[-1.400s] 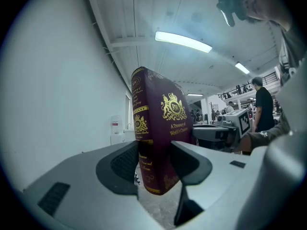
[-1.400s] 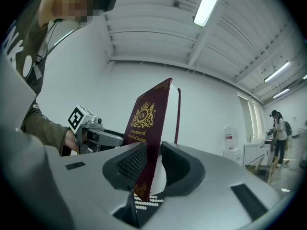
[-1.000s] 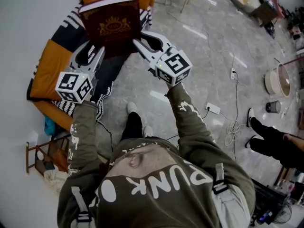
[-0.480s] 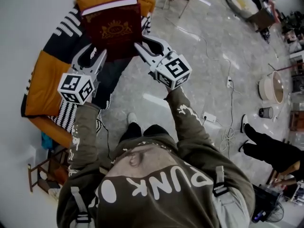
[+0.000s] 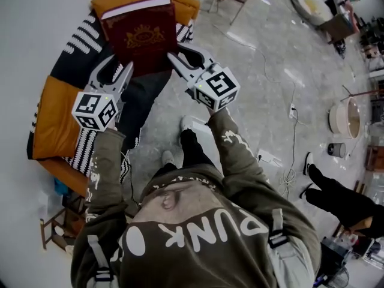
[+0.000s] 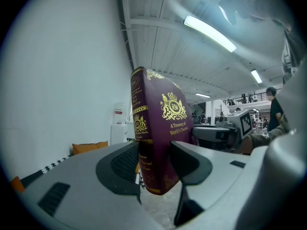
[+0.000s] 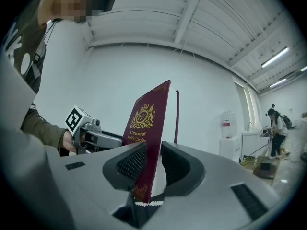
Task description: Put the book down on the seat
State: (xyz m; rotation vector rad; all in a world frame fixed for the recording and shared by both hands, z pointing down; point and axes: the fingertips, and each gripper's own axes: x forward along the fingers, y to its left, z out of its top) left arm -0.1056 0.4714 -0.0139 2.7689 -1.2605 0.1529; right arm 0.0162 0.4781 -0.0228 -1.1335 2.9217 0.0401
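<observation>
A thick dark red book [image 5: 143,38] with gold print is held flat in the air between both grippers. My left gripper [image 5: 120,67] is shut on its near left corner, my right gripper [image 5: 183,57] on its near right corner. Under and beyond the book lies the seat [image 5: 55,120], orange cushions under a black-and-white striped blanket [image 5: 84,36]. In the left gripper view the book [image 6: 160,138] stands clamped by its spine edge in the left gripper [image 6: 156,166]. In the right gripper view the cover [image 7: 148,143] sits pinched in the right gripper [image 7: 152,164].
The seat stands against a white wall at the left. A small wooden stool [image 5: 57,236] is at the lower left. A power strip [image 5: 270,159] with cables lies on the marble floor. Farther right are a bowl [image 5: 345,119], a cup [image 5: 336,150] and another person's legs [image 5: 336,197].
The person has stepped toward the seat, one foot now forward. Both grippers carried the book along, still held the same way, and more of the seat lies beneath it.
</observation>
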